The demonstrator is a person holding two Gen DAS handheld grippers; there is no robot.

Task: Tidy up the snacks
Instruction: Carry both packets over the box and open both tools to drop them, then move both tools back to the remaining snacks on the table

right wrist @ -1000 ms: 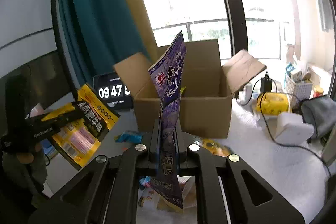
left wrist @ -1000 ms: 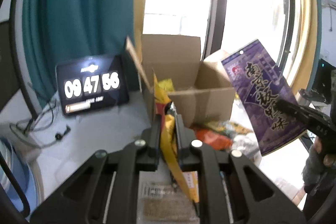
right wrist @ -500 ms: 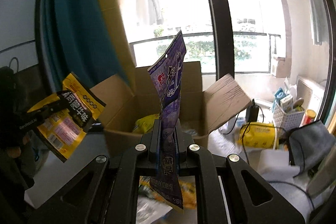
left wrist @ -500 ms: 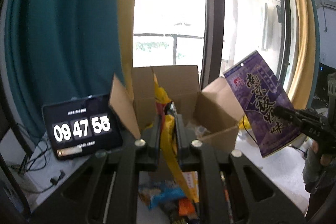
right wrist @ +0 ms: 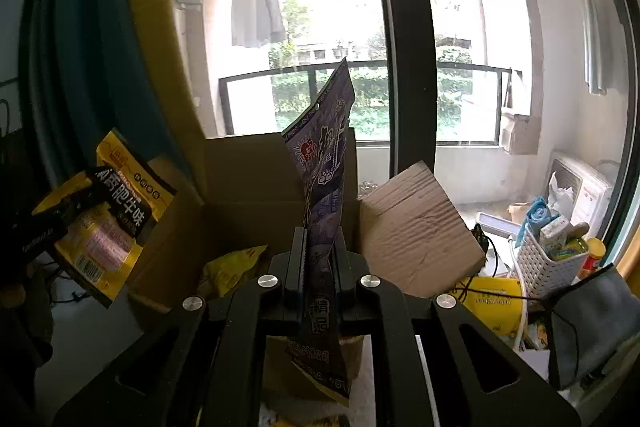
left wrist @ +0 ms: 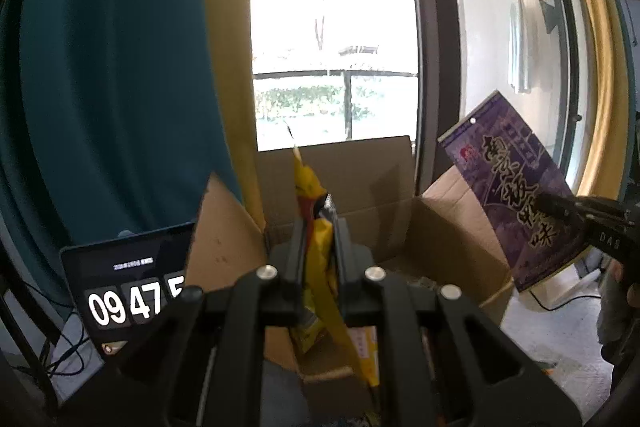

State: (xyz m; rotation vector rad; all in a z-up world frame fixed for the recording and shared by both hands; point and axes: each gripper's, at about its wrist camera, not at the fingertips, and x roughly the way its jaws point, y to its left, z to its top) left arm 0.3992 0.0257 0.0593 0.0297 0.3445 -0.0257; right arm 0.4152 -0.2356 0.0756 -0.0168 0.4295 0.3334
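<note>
The left gripper [left wrist: 320,227] has its two fingers pressed together on a yellow snack packet [left wrist: 318,247], which stands on edge between them and hangs down below the jaws. From the other side, this same packet shows its yellow front with black lettering and a barcode. The right gripper [right wrist: 320,239] is also closed tight, on a purple snack packet [right wrist: 326,187] that rises upright above its fingers, with the lower end hanging under them. Both packets are held in the air, just in front of an open cardboard box [right wrist: 248,179] whose flaps stand out to the sides. Inside the box lies another yellow bag [right wrist: 232,263]. Left of the box stands a tablet [left wrist: 128,279] that shows a clock. To the right are a white basket [right wrist: 540,267] with small items and a grey cloth [right wrist: 596,315]. Behind the box is a big window [right wrist: 328,27].
</note>
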